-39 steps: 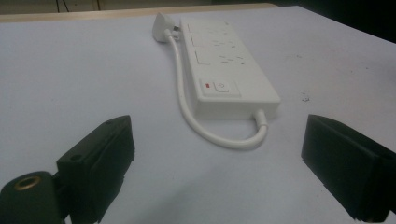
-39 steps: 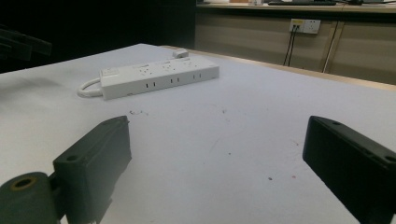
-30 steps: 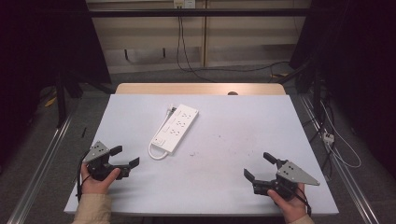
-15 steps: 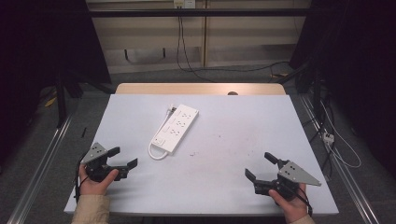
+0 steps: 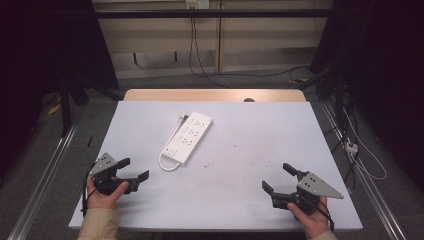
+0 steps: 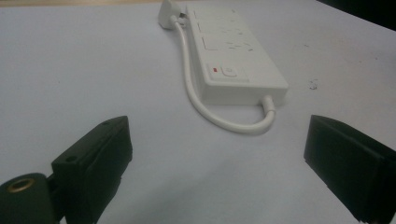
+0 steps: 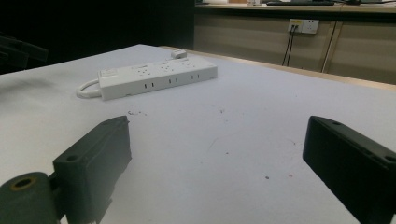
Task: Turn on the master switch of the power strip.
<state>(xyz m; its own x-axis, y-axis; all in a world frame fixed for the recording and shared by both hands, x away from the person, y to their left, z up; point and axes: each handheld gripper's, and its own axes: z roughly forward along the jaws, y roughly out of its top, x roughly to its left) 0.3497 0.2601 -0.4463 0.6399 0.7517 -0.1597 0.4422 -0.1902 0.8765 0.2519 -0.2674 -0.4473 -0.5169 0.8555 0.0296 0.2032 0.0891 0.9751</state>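
Table [image 5: 260,165] with one white power strip [image 5: 189,139] and two waiting grippers.

The table is big, pale and mostly bare, which leaves lots of room to work. The strip lies flat a bit left of the middle, tilted, well apart from both grippers. Its short cord [image 5: 167,162] loops out of the near end and runs up the left side to a plug [image 5: 182,119] at the far end, so it looks tucked away neatly. The left gripper [image 5: 134,169] sits at the near left corner with its jaws wide apart, holding nothing, and it points at the strip, likely ready to reach for it. The right gripper [image 5: 277,176] sits at the near right, jaws also wide apart and holding nothing. Tiny dark specks [image 5: 207,164] lie near the strip.
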